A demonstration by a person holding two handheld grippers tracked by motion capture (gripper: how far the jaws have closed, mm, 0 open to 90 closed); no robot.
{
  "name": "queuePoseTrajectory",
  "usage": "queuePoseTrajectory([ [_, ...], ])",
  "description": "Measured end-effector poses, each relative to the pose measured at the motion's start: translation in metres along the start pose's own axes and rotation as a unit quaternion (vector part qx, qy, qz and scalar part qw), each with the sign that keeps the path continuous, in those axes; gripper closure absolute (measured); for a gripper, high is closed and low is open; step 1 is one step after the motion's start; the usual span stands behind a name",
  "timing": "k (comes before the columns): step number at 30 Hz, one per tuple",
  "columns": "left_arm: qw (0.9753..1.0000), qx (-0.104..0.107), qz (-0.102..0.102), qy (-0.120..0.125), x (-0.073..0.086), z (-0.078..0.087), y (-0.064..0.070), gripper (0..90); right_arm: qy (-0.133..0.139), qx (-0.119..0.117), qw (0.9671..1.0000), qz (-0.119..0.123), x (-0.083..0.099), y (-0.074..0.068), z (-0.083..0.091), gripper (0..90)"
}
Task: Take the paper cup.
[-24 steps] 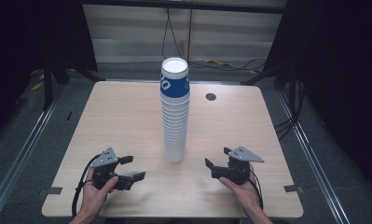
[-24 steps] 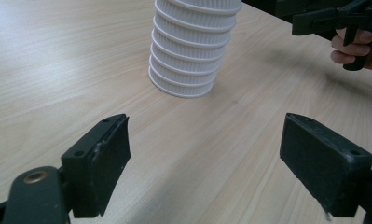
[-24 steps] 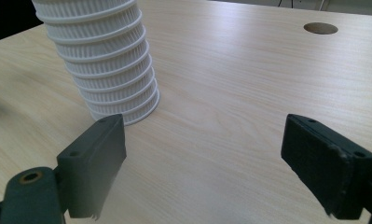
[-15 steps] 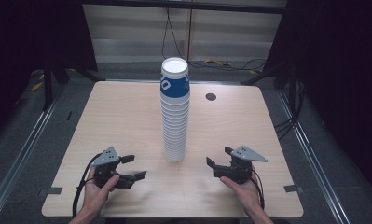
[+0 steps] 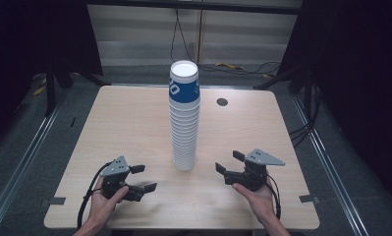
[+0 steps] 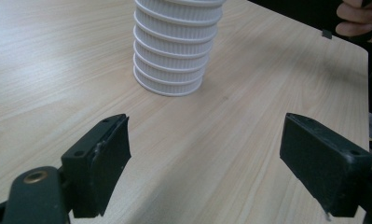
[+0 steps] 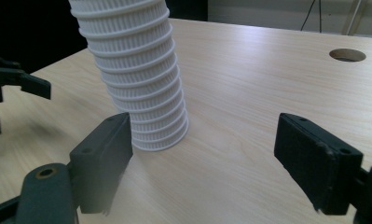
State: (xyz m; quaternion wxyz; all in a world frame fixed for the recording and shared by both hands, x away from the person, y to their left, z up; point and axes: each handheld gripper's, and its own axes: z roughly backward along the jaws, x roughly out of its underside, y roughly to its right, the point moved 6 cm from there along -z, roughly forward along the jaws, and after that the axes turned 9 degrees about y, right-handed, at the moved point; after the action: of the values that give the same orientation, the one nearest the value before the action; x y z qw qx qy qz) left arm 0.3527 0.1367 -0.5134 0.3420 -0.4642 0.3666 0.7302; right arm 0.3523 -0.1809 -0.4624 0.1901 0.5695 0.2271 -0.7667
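A tall stack of white ribbed paper cups (image 5: 184, 123), its top cup banded in blue, stands upside down near the middle of the wooden table (image 5: 125, 123). My left gripper (image 5: 145, 178) rests low at the front left, open, its jaws pointing toward the stack base (image 6: 172, 56). My right gripper (image 5: 228, 162) sits at the front right, open too, facing the stack (image 7: 137, 74) from the other side. Both are a short way from the cups and hold nothing.
A round cable hole (image 5: 222, 102) lies in the table behind and right of the stack. Dark stands and cables surround the table on the floor. Tape marks (image 5: 53, 201) sit at the front corners.
Both grippers have edged slightly nearer the front edge; the stack has not moved.
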Motion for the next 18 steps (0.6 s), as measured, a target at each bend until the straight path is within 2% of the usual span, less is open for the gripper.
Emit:
queuePoseTrajectory([
  [5, 1.0, -0.002, -0.001, -0.003, 0.001, 0.0, -0.002, 15.9, 0.006, -0.009, 0.9999, -0.007, -0.013, -0.001, 0.0, 19.1],
  [11, 1.0, -0.002, -0.003, 0.0, 0.0, 0.003, -0.002, 15.9, 0.013, -0.039, 0.9991, 0.011, -0.037, -0.017, -0.007, 19.1],
  [18, 1.0, -0.003, -0.003, -0.004, 0.001, 0.002, -0.002, 15.9, 0.017, -0.056, 0.998, 0.023, -0.057, -0.023, -0.011, 20.4],
])
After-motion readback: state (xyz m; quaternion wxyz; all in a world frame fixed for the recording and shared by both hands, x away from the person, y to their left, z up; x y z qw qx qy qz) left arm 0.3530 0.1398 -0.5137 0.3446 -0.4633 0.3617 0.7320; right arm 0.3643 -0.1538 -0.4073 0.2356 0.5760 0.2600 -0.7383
